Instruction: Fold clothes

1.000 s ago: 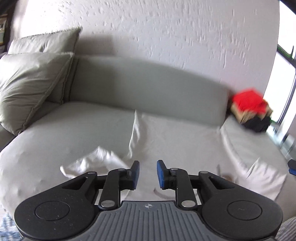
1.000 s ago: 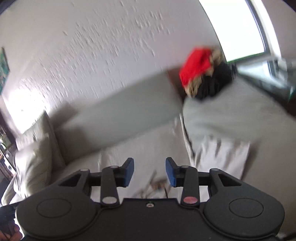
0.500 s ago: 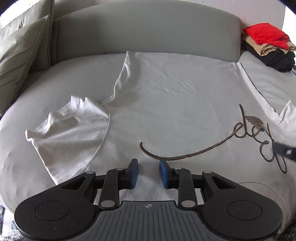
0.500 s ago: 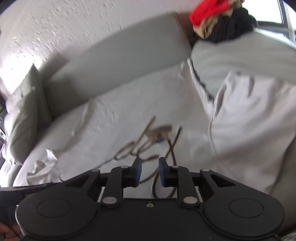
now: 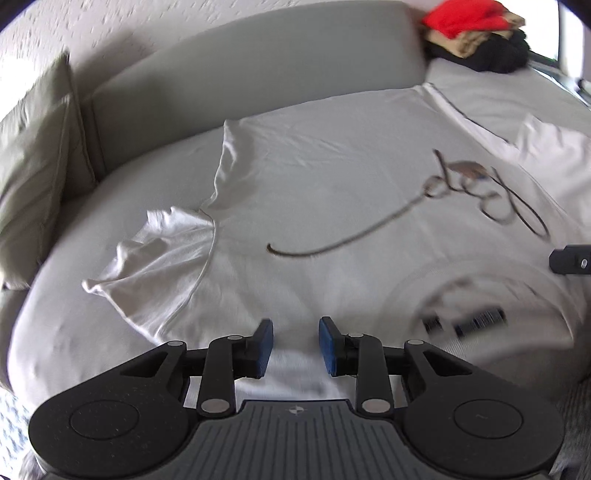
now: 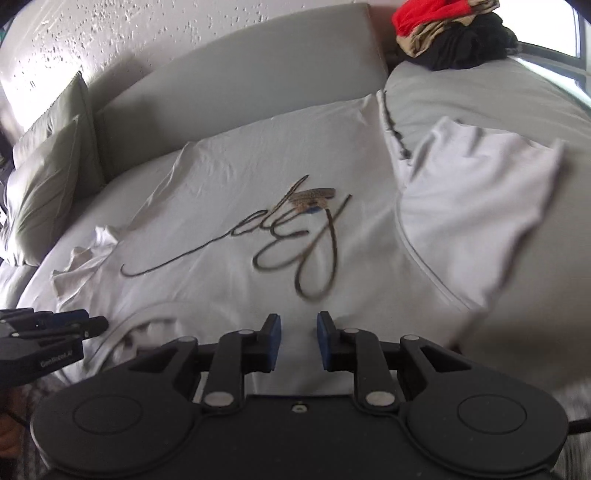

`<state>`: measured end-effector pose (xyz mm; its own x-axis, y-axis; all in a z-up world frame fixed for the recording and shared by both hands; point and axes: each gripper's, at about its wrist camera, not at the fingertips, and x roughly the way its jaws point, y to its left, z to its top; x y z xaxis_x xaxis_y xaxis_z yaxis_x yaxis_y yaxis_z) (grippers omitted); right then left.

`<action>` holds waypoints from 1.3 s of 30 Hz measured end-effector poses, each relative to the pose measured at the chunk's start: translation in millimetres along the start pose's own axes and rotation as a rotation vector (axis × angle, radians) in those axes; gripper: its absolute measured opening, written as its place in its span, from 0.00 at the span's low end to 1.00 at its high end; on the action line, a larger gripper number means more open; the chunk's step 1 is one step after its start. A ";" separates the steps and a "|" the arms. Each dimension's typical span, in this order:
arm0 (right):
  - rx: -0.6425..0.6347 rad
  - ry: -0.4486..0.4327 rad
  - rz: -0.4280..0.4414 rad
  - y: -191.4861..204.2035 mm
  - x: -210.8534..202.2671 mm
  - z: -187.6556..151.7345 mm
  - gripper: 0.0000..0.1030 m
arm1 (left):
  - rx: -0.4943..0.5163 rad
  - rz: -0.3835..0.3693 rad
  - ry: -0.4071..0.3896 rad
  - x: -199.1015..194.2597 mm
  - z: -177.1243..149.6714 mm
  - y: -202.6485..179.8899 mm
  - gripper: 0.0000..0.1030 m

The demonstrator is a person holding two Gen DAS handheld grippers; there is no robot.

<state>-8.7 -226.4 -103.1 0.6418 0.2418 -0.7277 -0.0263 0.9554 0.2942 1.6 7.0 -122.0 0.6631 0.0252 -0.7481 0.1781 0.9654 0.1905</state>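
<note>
A white T-shirt [image 5: 332,177] with a dark cursive print [image 5: 461,184] lies spread flat on the grey sofa, collar [image 5: 461,295] toward me, also in the right wrist view [image 6: 295,177]. Its left sleeve [image 5: 159,258] is crumpled; its right sleeve [image 6: 476,206] lies spread out. My left gripper [image 5: 295,343] is open and empty, low over the shoulder left of the collar. My right gripper [image 6: 298,339] is open and empty over the near edge, right of the collar [image 6: 147,317]. The left gripper also shows at the left edge of the right wrist view [image 6: 55,325].
A pile of folded clothes, red on top [image 5: 472,29], sits at the sofa's far right corner. Grey cushions [image 5: 33,147] stand at the left end. The sofa backrest [image 5: 258,74] runs behind the shirt, with a textured wall above.
Both grippers have tilted down from the wall and backrest toward the shirt and come in low near its collar edge. Both stay open and empty.
</note>
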 end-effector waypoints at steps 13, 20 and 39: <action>-0.042 0.033 0.097 7.1 -6.3 -10.4 0.10 | -0.029 -0.055 0.001 8.5 9.1 -12.5 0.31; 0.376 -0.215 0.079 -74.0 -55.0 21.3 0.43 | -0.144 -0.101 -0.029 6.9 10.1 6.4 0.33; 0.693 -0.267 -0.089 -185.4 -28.9 75.4 0.03 | -0.213 -0.123 -0.038 14.2 17.0 16.3 0.36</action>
<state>35.5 -423.3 -89.9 0.7857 0.0347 -0.6177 0.4665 0.6225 0.6283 26.3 18.7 -118.7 0.6739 -0.1013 -0.7319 0.1040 0.9937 -0.0418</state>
